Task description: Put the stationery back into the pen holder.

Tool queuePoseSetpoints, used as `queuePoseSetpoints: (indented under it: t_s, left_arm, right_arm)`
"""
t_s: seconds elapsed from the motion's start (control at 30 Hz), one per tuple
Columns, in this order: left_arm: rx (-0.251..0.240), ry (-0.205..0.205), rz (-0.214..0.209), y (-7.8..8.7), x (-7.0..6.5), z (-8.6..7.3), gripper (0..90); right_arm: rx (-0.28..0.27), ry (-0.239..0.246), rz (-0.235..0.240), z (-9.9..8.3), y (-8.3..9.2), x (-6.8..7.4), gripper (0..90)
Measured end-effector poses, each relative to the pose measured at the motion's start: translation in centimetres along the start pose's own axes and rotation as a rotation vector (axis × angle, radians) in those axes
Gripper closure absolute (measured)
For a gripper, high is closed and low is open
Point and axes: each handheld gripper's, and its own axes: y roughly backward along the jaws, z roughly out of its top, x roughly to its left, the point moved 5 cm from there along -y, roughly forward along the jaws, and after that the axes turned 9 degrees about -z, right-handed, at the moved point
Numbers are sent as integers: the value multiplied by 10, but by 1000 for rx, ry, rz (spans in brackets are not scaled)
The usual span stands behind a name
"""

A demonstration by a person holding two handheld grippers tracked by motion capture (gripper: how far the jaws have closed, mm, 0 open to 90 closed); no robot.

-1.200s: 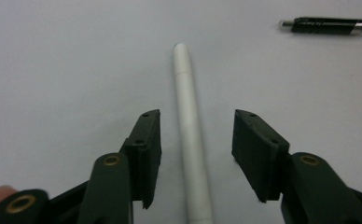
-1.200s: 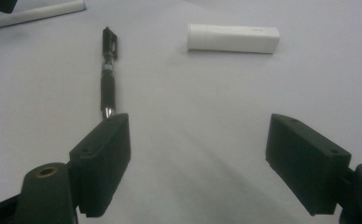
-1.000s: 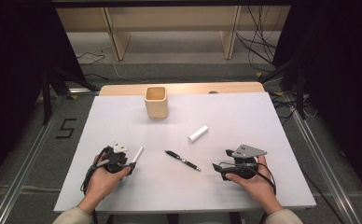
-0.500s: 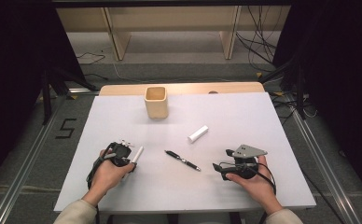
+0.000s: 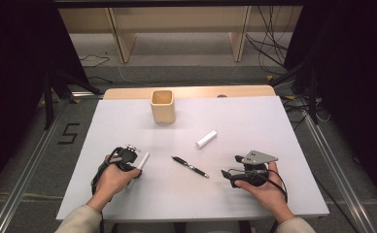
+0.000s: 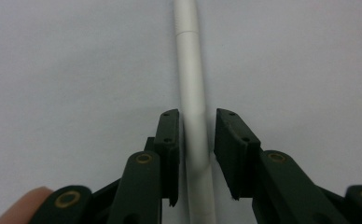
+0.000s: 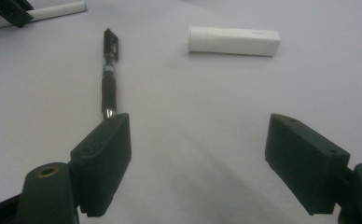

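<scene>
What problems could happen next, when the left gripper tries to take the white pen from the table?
1. The left gripper has just been closing around the white pen, but a small gap is visible at the right finger; lifting now might drop it.
2. The fingers sit near one end of the pen, so it may tilt or swing when raised.
3. The cup is far across the table; a weak grip might fail during the carry.
</scene>
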Motion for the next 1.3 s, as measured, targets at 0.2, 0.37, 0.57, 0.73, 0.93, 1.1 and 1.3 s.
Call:
queuePoseSetpoints:
  t_s: [0.2, 0.37, 0.57, 0.73, 0.93, 1.1, 1.3]
  left_arm:
    - [6, 20, -7, 0, 1, 1, 712]
    - [11, 24, -11, 0, 2, 1, 728]
    - [17, 26, -7, 0, 2, 2, 745]
    - [19, 27, 2, 0, 1, 2, 759]
    - [18, 34, 20, -1, 0, 1, 777]
    - [15, 32, 28, -1, -1, 1, 781]
    - [-2, 34, 31, -1, -2, 0, 785]
  right_arm:
    - [-3, 1, 0, 0, 0, 0, 234]
    - [-6, 0, 1, 1, 1, 1, 235]
    - [-8, 1, 2, 1, 0, 1, 235]
    - [-8, 1, 2, 1, 0, 1, 235]
    - [-9, 1, 2, 1, 0, 1, 235]
    - [-8, 2, 2, 1, 0, 1, 235]
    - [-3, 6, 4, 0, 0, 1, 235]
